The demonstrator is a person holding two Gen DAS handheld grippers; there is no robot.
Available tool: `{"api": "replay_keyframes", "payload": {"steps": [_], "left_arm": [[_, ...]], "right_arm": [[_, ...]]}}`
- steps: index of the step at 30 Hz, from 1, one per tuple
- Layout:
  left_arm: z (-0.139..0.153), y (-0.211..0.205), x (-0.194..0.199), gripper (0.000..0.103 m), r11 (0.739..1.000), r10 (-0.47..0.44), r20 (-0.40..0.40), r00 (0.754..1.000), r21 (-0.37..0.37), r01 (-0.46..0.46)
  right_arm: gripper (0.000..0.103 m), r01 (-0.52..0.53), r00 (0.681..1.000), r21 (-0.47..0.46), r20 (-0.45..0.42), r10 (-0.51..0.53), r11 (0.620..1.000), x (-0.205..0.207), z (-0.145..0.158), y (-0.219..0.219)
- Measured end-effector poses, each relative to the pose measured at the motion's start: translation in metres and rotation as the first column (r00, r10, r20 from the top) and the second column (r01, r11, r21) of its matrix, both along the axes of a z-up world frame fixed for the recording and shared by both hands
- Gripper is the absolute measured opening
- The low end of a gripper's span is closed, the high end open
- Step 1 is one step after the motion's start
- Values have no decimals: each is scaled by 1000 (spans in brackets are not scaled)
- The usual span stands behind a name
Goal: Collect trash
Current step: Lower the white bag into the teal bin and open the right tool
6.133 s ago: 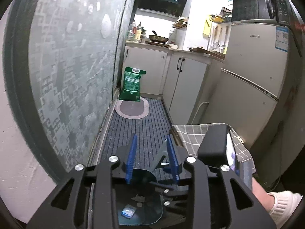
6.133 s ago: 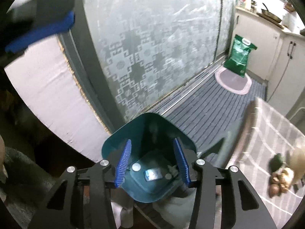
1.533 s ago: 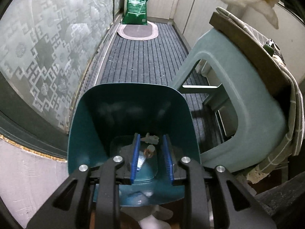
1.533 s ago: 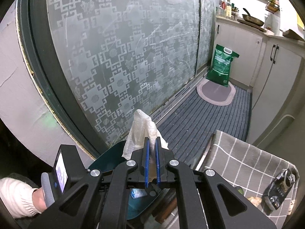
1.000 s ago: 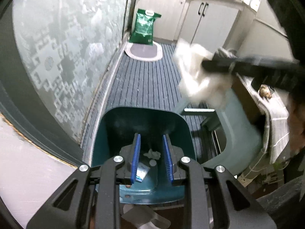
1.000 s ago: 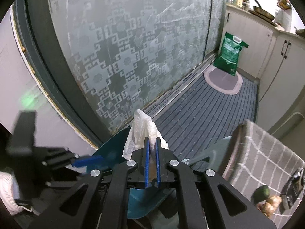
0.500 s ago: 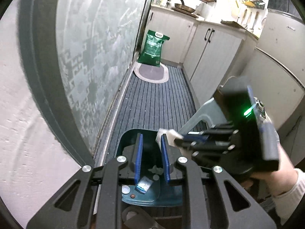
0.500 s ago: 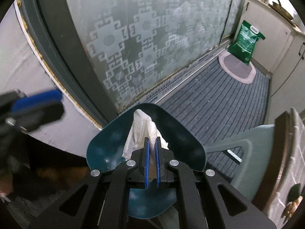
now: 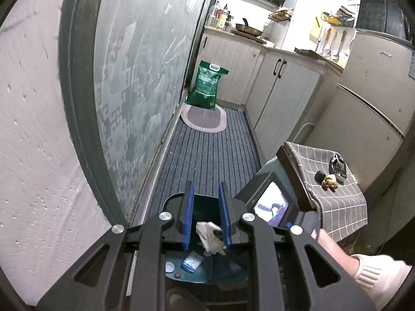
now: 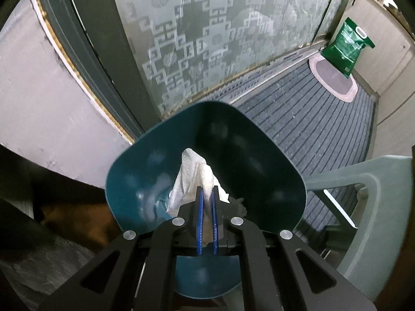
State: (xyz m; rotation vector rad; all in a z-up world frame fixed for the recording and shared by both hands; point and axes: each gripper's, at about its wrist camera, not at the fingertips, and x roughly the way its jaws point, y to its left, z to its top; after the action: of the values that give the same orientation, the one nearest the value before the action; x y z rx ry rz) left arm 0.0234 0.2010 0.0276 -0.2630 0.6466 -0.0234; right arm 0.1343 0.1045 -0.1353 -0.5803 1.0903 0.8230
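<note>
A teal trash bin (image 10: 145, 181) stands on the floor by the frosted glass door. My right gripper (image 10: 206, 194) points down into its mouth, shut on a crumpled white tissue (image 10: 192, 178) that hangs inside the bin's walls. The left wrist view shows that tissue (image 9: 207, 237) and the right gripper (image 9: 217, 233) over the bin (image 9: 171, 199). A bottle cap (image 9: 170, 267) and a small blue-white packet (image 9: 192, 263) lie on the bin's floor. My left gripper (image 9: 206, 185) hovers above the bin's far rim. Its fingers are drawn in to a narrow gap and grip nothing.
A stool with a grey checked cloth (image 9: 337, 207) stands right of the bin and carries a dark packet (image 9: 337, 164) and brownish scraps (image 9: 329, 180). A person's sleeve (image 9: 371, 272) is at the lower right. Farther back are a green bag (image 9: 207, 85) and an oval mat (image 9: 205, 116).
My right gripper has come down with the tissue from above the bin into its mouth. My left gripper has risen and tipped up, so the bin looks smaller, and its fingers have narrowed slightly.
</note>
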Motion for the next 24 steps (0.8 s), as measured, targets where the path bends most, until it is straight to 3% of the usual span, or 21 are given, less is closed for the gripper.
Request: {"api": "replay_keyframes", "payload": {"steps": [1,3,6,16,24], "left_arm": [[2,-1,-1,21,1000,-1,5,1000,3,1],[5,-3,-1,21,1000,1,11,1000,6,-1],[9,-5,-3,21,1000,2,23,1000,8,-3],[31,-18,-5,21,1000,9,75,997,24,-11],[44,-34,-2,23,1000,1,105,994,25,-4]], "right_arm": [[7,-7,1000,-19,0,7,1000,-1,-4,0],[25,-7,1000,-49,22,8,999,-5,-9,-2],[44,-9,1000,-52,21,10,999,-7,-11,-7],[49,-13,1000,67,12,12,998,-15,22,-15],[49,-16,999,204,44,8,979,-25,67,-38]]}}
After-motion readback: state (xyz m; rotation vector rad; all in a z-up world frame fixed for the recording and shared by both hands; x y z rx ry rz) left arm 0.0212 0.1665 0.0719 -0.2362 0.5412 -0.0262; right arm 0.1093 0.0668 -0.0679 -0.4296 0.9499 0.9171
